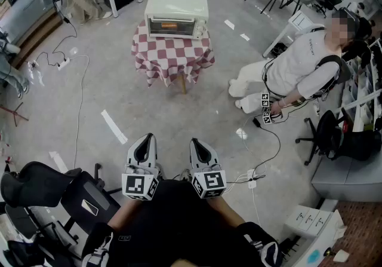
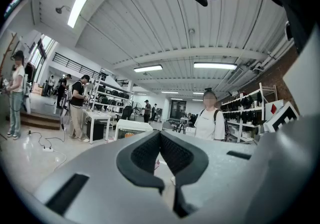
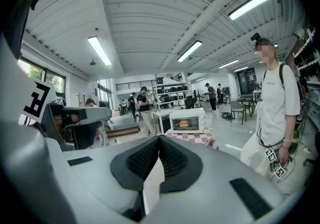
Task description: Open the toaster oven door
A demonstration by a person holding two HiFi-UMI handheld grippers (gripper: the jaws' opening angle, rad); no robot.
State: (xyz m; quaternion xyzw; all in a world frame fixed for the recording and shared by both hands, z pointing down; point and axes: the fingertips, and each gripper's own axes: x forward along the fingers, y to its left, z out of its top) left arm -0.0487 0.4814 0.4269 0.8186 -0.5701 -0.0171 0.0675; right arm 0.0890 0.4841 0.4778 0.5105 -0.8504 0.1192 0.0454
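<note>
At upper centre, a cream box-shaped toaster oven (image 1: 176, 14) on a red-checked table (image 1: 173, 58) stands well apart from the closed, empty left hand-held gripper (image 1: 147, 137) and right hand-held gripper (image 1: 196, 141).

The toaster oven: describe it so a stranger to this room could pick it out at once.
On the open grey floor stands a small table under a red-and-white checked cloth. The toaster oven is the cream box on it, alone there, with something orange behind its glass door.
</note>
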